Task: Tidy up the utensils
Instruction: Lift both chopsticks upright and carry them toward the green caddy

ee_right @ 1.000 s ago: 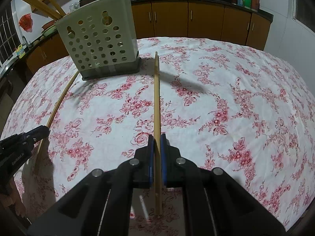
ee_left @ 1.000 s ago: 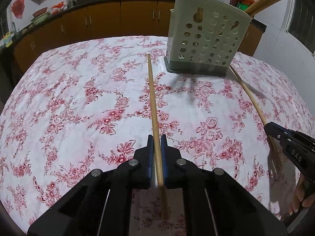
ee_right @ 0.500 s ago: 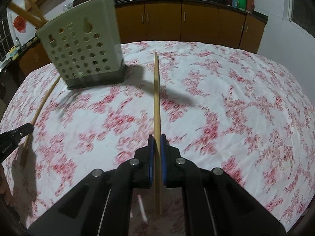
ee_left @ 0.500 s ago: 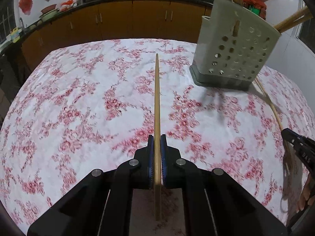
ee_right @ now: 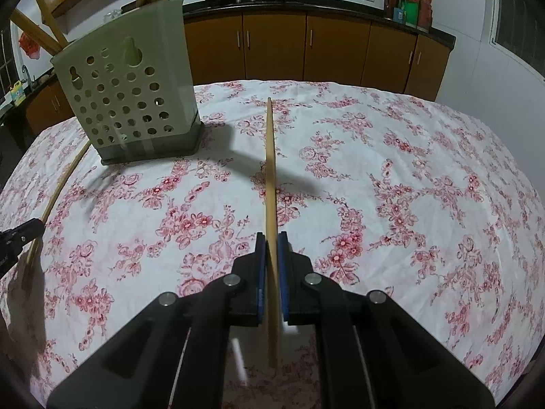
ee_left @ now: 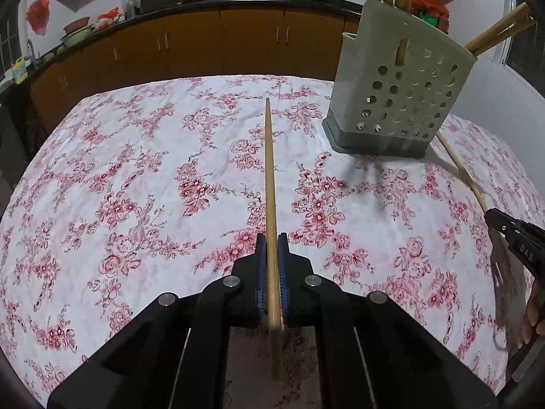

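Note:
My left gripper [ee_left: 271,238] is shut on a wooden chopstick [ee_left: 270,184] that sticks forward over the floral tablecloth. My right gripper [ee_right: 271,237] is shut on a second wooden chopstick [ee_right: 270,170], held the same way above the cloth. A pale green perforated utensil holder [ee_left: 396,93] stands ahead and to the right in the left wrist view, with several wooden sticks poking out of its top. The same holder [ee_right: 127,97] is ahead and to the left in the right wrist view. Each gripper shows at the other view's edge, the right gripper [ee_left: 490,213] and the left gripper [ee_right: 41,225].
The table [ee_left: 119,177] carries a white cloth with red flowers. Brown cabinets [ee_right: 272,46] under a dark counter with pans run behind it. A person's fingers [ee_left: 531,320] show at the right edge of the left wrist view.
In the left wrist view the holder has drifted to the right and the held chopstick now points straight ahead. In the right wrist view the holder looms larger and nearer. Both grips are unchanged.

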Available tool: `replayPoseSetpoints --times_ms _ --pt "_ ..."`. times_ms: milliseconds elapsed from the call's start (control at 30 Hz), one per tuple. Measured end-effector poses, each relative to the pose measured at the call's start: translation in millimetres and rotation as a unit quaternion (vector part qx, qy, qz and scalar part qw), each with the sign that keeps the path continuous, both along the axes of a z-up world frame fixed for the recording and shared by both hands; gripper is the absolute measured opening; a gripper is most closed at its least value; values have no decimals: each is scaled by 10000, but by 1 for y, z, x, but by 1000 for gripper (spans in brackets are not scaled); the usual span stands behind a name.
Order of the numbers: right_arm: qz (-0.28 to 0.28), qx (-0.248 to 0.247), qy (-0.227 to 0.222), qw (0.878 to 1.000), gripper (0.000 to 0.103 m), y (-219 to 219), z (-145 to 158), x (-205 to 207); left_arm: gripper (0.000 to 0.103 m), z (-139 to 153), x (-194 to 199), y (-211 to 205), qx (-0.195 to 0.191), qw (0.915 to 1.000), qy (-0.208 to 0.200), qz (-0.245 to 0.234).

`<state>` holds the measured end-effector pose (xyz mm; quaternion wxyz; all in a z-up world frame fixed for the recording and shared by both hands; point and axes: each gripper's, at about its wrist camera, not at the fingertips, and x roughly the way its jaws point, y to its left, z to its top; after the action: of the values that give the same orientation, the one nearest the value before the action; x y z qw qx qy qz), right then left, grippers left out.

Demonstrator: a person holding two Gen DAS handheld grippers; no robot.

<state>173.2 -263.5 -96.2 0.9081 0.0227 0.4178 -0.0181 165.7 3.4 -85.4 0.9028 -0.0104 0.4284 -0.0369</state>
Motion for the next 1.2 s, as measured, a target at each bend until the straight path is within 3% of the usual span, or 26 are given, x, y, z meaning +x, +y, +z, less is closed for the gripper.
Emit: replayPoseSetpoints --times_ms 800,967,1200 --pt "-19 175 -10 9998 8 -6 4 -8 8 1 -10 2 24 10000 46 -34" --pt "-100 230 -395 9989 8 -13 35 -16 8 22 -13 7 -47 9999 -161 -11" --pt "-145 325 -1176 9924 8 -21 92 -29 8 84 -22 15 -282 9950 -954 47"
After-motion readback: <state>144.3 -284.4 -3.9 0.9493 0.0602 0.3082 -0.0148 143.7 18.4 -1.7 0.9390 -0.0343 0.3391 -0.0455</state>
